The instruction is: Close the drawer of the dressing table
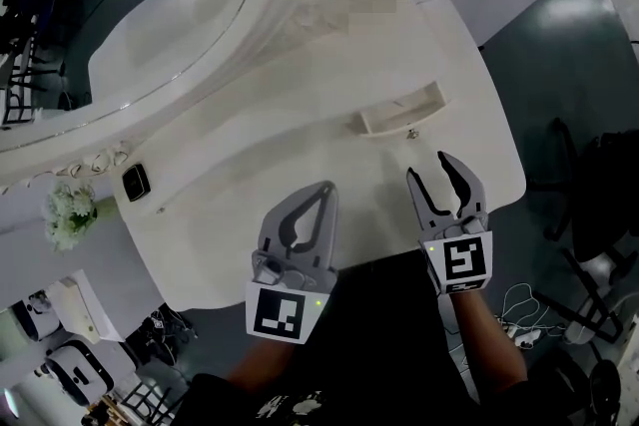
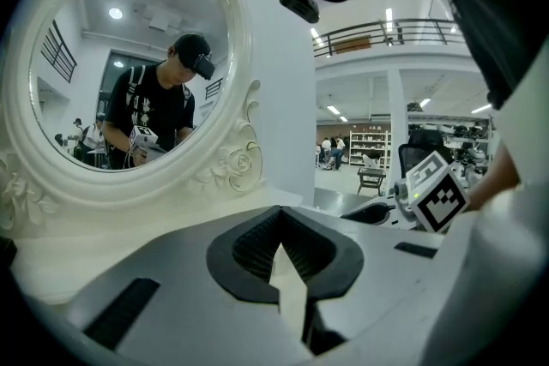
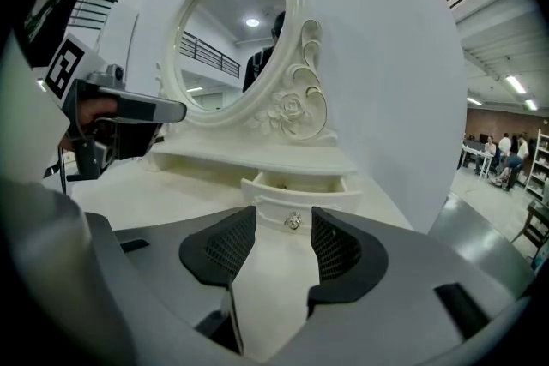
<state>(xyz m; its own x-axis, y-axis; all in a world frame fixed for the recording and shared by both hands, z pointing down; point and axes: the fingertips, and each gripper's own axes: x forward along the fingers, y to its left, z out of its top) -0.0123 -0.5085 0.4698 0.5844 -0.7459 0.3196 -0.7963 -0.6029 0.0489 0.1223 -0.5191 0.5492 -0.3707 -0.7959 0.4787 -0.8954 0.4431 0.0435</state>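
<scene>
Over the near edge of the dressing table (image 1: 250,165), toward its right corner, the right gripper (image 1: 427,165) hangs with its jaws spread wide. Nothing is between the pads and it touches nothing. Its own view looks straight through the gap at the drawer (image 1: 399,110). The drawer's small metal knob (image 3: 293,220) sits framed between the two fingertips but apart from them, with bare white tabletop in between. That drawer is pulled out of the low shelf that runs along the back edge of the table below the mirror (image 1: 150,5), near the table's right end. Its inside shows pale, and I cannot tell whether anything lies in it. Just to the left, also over the near edge, the left gripper (image 1: 326,187) has its jaws together at the tips, clamped on nothing. It points toward the carved frame of the mirror rather than at the drawer. By the table's left edge lies a small dark square thing (image 1: 135,182), and just past that edge is a bunch of white flowers (image 1: 68,214). On the floor beyond the right edge are a dark office chair (image 1: 599,205) and some loose cables (image 1: 519,309), both well apart from the drawer.
</scene>
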